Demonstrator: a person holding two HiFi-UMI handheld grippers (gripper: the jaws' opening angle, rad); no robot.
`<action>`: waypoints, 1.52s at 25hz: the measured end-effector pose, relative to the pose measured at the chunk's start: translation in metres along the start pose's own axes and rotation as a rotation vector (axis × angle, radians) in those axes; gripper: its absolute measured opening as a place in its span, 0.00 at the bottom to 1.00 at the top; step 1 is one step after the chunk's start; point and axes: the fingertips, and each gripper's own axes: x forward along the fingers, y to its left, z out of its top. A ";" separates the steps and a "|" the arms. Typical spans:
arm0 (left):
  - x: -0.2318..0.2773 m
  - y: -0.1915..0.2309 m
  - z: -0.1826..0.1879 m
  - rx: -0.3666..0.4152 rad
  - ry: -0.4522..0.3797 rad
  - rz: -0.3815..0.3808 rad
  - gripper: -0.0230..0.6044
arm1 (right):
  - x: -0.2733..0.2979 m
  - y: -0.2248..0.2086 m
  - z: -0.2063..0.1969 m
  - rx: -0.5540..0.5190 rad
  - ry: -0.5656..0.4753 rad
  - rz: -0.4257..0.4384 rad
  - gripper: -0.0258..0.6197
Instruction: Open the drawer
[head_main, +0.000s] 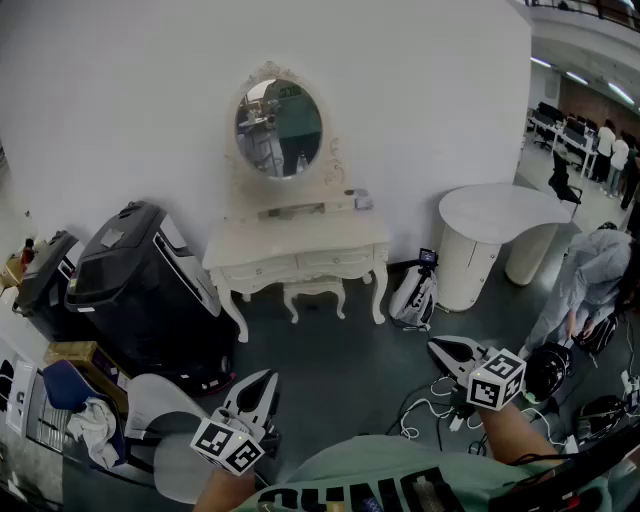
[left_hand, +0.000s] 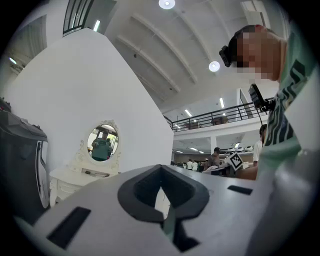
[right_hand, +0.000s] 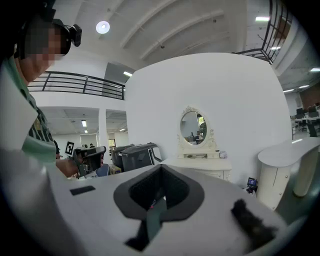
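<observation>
My left gripper (head_main: 268, 380) and right gripper (head_main: 437, 346) are closed, empty; the cream carved wooden dressing-table drawer (head_main: 263, 270) lies well ahead, between them.

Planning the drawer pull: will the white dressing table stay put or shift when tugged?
Probably shifts a little: the dressing table stands on slim curved legs on a smooth floor. Its tall oval mirror likely makes it top-heavy, so a hard tug may rock it.

Stool (head_main: 313, 292) partly hidden under dressing table (head_main: 300, 240), drawer (head_main: 262, 270) handles too small to tell
</observation>
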 end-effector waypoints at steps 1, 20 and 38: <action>0.001 -0.001 0.000 0.002 0.001 -0.001 0.05 | 0.000 -0.001 0.000 -0.001 0.000 0.000 0.05; 0.052 -0.034 -0.002 0.016 0.021 -0.034 0.05 | -0.032 -0.042 0.000 0.038 -0.006 0.003 0.05; 0.149 -0.112 -0.036 -0.014 0.043 -0.067 0.05 | -0.096 -0.137 -0.007 0.062 -0.003 0.018 0.05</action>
